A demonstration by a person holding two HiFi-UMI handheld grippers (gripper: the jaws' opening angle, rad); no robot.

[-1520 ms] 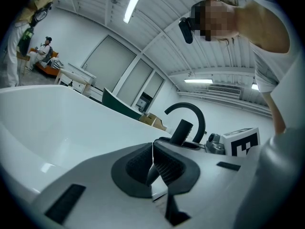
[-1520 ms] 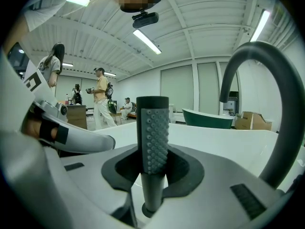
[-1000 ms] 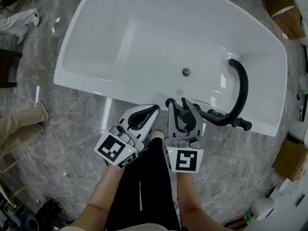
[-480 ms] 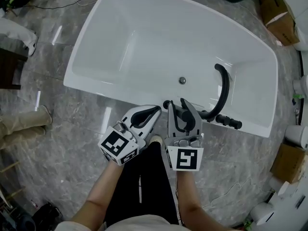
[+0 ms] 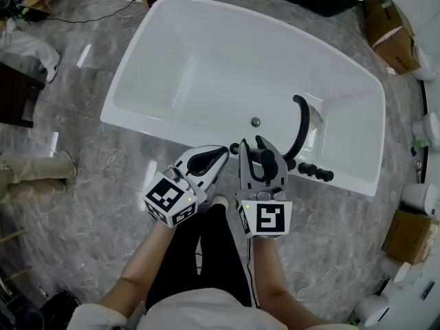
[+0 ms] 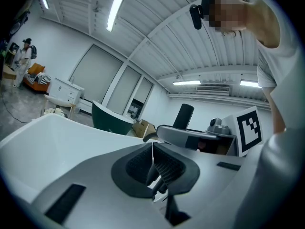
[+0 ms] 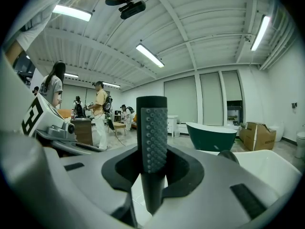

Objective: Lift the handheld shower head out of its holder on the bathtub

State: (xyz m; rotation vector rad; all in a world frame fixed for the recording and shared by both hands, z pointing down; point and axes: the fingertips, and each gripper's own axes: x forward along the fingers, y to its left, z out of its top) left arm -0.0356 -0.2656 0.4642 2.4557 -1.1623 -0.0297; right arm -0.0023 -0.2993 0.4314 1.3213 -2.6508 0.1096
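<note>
- We look steeply down on a white, glossy oval bathtub (image 5: pixel 227 60) that fills the upper middle of the head view, set on a grey marble-patterned floor (image 5: pixel 82 184).
- A small round metal drain (image 5: pixel 256 122) sits near the tub's lower wall. To its right, a black arched tap spout (image 5: pixel 301 122) rises from the rim, with black knobs (image 5: pixel 313 170) just below and to the right of it.
- The left gripper (image 5: pixel 218 155), white plastic with a black-and-white marker cube, lies at lower centre, just left of its twin. In the left gripper view (image 6: pixel 152 149), its ribbed black pads are pressed together with nothing between them.
- The right gripper (image 5: pixel 253 150) sits beside it, over the near rim of the tub, close to the spout's base.
- In the right gripper view (image 7: pixel 152 168), its jaws pinch a slim black handheld shower head (image 7: pixel 151 137). The shower head stands upright in the centre of the frame, its face studded with rows of small nubs and its handle running down between the pads.
- We cannot make out the holder in any view.
- Behind the shower head we see a dark green bathtub (image 7: pixel 212 130) at right and several standing people (image 7: pixel 99 113) at left, under a ribbed white ceiling with strip lights.
- Brown cardboard boxes (image 5: pixel 385 16) sit at the head view's upper right.
</note>
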